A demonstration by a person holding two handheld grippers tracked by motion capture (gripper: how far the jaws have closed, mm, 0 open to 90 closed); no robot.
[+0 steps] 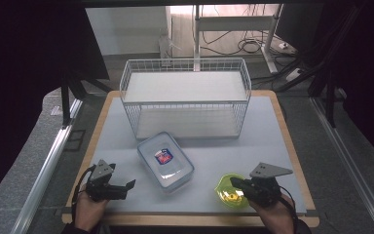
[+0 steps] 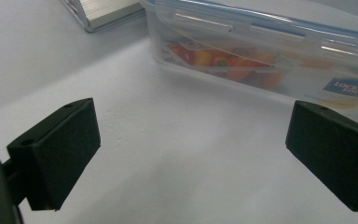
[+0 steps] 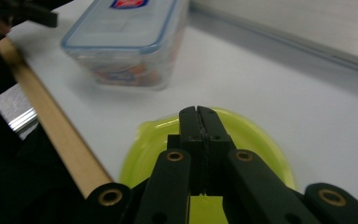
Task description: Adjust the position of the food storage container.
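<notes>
left gripper (image 1: 126,186) sits near the front-left corner of the mat (image 1: 272,131), held in a hand (image 1: 88,212) coming in over the front edge. jaws spread wide, nothing between them. in the left gripper view the two black pads (image 2: 58,154) stand well apart over bare mat, aimed at the side wall of the box (image 2: 270,56), not touching it.

box (image 1: 165,159) lies just left of the middle of the mat, toward the front, set at an angle to the edges. clear plastic, blue-rimmed lid clipped on, a blue and red label on top. orange and red contents show through the wall in both gripper views.

behind it, along the back edge, a white wire rack (image 1: 185,97) stands upright with a shelf board above and another level below.

right of the box, near the front edge, a yellow-green bowl (image 1: 224,186) sits on the mat, with something yellow in it. box and bowl are near each other but apart.

right gripper (image 1: 234,183) is held in the other hand (image 1: 275,219) near the front-right corner, its tips over the bowl. jaws pressed fully together; in the right gripper view the pads (image 3: 199,128) meet with nothing seen between them, the bowl (image 3: 265,144) rim showing behind. whether the tips touch the bowl i cannot tell.
</notes>
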